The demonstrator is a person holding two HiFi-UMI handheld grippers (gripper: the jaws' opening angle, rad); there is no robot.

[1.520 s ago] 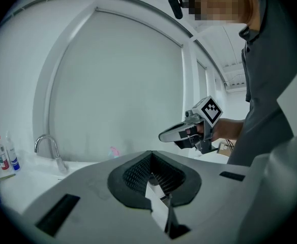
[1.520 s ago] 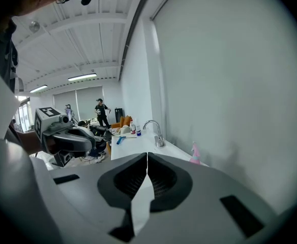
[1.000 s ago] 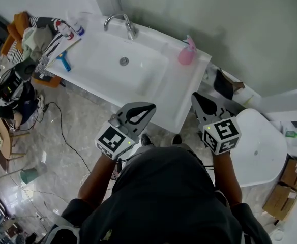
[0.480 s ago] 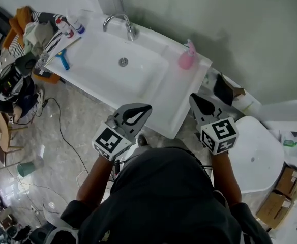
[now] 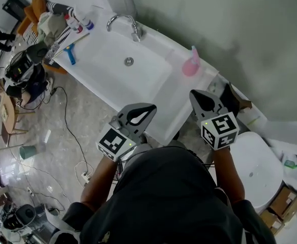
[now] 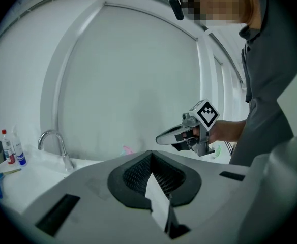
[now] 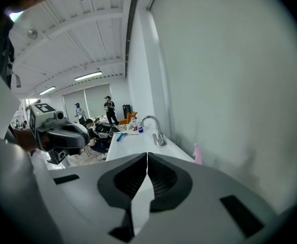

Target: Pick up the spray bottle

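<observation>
Both clenched and empty, left gripper [image 5: 149, 108] and right gripper [image 5: 194, 95]; the pink spray bottle [image 5: 191, 65] looks light, slick plastic, likely best pinched round its narrow neck.

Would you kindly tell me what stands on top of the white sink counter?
A pink spray bottle stands at its right end, a chrome faucet behind the basin, small bottles and a blue-handled tool at the left end. The left gripper covers part of its near edge.
</observation>
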